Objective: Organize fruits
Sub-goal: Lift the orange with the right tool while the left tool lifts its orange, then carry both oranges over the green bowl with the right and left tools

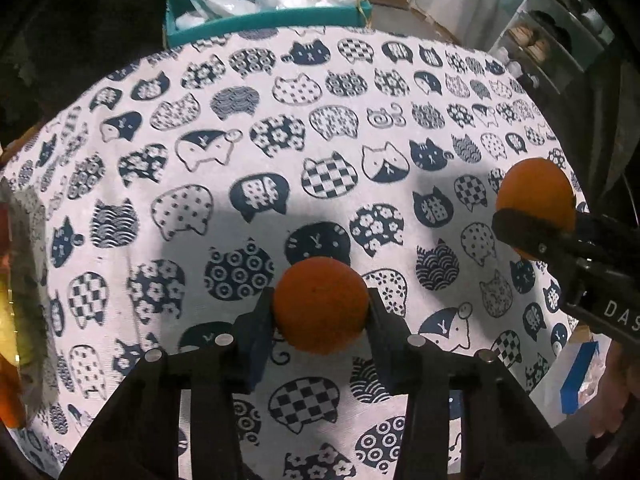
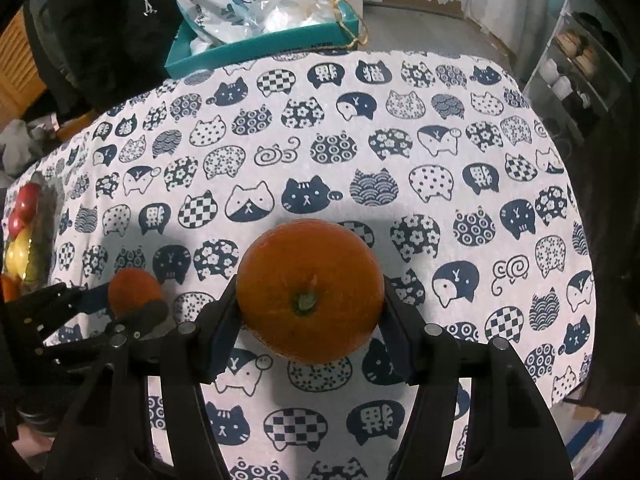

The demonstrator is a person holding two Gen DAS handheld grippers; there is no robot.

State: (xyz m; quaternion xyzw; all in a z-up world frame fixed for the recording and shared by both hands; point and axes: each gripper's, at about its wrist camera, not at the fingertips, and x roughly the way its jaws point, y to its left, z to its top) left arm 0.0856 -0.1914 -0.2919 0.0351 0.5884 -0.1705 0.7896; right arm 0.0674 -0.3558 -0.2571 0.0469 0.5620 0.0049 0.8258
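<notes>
1. Nearest, the left hand-held gripper (image 1: 321,312) pinches a small orange (image 1: 321,307) between its two fingers, held above the worktop (image 1: 240,160) with its cat-print cloth.
2. Beside it, the right hand-held gripper (image 2: 310,300) clamps a bigger orange (image 2: 310,290), stem end facing the camera, also off the cloth as far as I can judge.
3. The two fruits sit well apart; each gripper shows at the edge of the other's view.
4. Further left, at the worktop's edge, a tray (image 2: 50,200) holds red and yellow fruit (image 2: 22,232). I would guess that is where the oranges belong.
5. So the job looks part done: some fruit is already gathered and two oranges are in hand, not yet put down.
6. Past the worktop's far edge stands a teal box (image 2: 256,50) full of plastic bags.
7. Hard to make out: the tray is cut off by the frame and warped by the lens, so I cannot count its fruit or see how much room is left.
</notes>
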